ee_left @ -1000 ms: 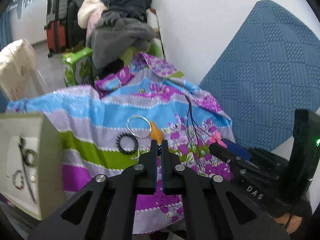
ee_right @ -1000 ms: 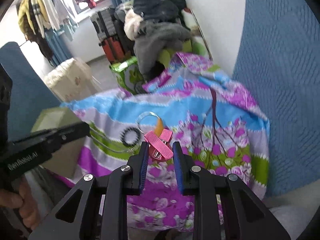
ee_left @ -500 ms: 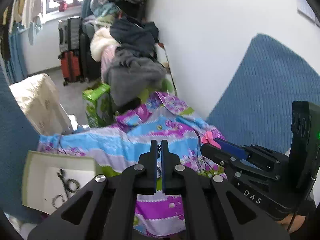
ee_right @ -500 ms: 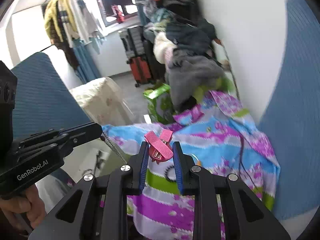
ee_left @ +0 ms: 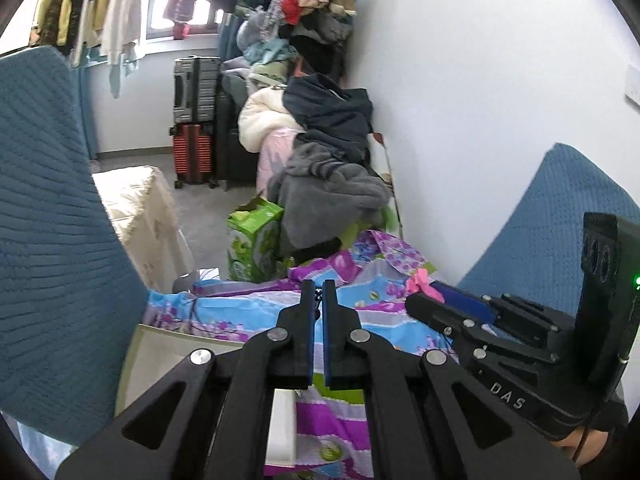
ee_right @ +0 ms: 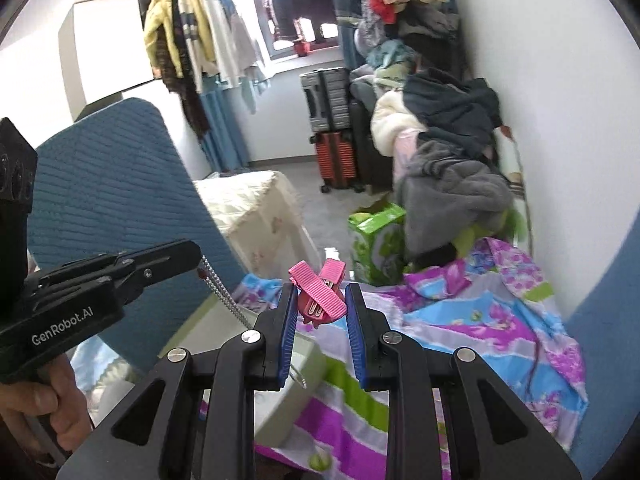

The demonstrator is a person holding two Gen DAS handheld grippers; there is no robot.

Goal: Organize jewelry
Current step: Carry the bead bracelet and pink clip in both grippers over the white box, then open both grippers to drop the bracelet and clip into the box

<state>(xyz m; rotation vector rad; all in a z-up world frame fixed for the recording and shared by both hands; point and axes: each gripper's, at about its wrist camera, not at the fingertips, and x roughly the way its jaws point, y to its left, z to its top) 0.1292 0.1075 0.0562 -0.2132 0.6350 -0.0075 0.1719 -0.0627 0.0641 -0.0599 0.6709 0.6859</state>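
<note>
Item one: we find the pink ribbon-covered hair clip (ee_right: 320,292) pinched at the tips of the right hand-held gripper (ee_right: 320,300), its blue pads partly closed on it, above the floral patterned bedspread (ee_right: 480,320).

Item two: the left hand-held gripper (ee_left: 319,294) is fully closed on a thin silver bead chain (ee_right: 224,292), which hangs toward the pale cardboard box (ee_right: 288,404) beneath.

Black claw (ee_right: 320,300), blue pads (ee_right: 287,320)
</note>
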